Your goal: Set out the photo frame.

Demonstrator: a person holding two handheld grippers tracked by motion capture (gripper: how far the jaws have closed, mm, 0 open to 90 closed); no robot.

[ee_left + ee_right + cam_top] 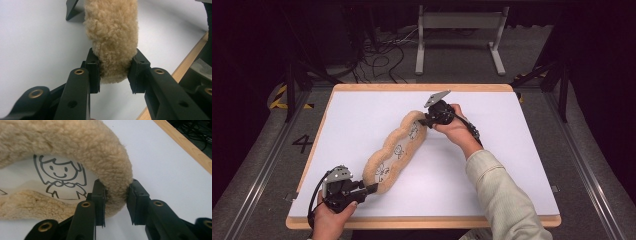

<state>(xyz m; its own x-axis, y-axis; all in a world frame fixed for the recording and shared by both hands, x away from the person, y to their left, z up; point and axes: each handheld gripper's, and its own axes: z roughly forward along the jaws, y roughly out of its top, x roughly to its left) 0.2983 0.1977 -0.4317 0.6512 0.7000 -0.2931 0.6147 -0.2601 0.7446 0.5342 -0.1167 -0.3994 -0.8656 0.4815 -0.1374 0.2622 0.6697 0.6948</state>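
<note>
A long tan fleece cushion (398, 147) with a lobed edge and a white middle printed with cartoon figures lies diagonally on the white table (362, 115). My left gripper (371, 188) is shut on its near end, the fleece rim (113, 37) pinched between both jaws. My right gripper (427, 121) is shut on the far end, its jaws squeezing the curved fleece rim (110, 170) beside a drawn smiling girl (60, 178). The cushion stretches between the two grippers.
The table has a wooden edge (422, 221) all round. Beyond the far edge stand a grey metal frame (459, 35) and loose cables (382, 60) on the floor. Bare white surface lies left and right of the cushion.
</note>
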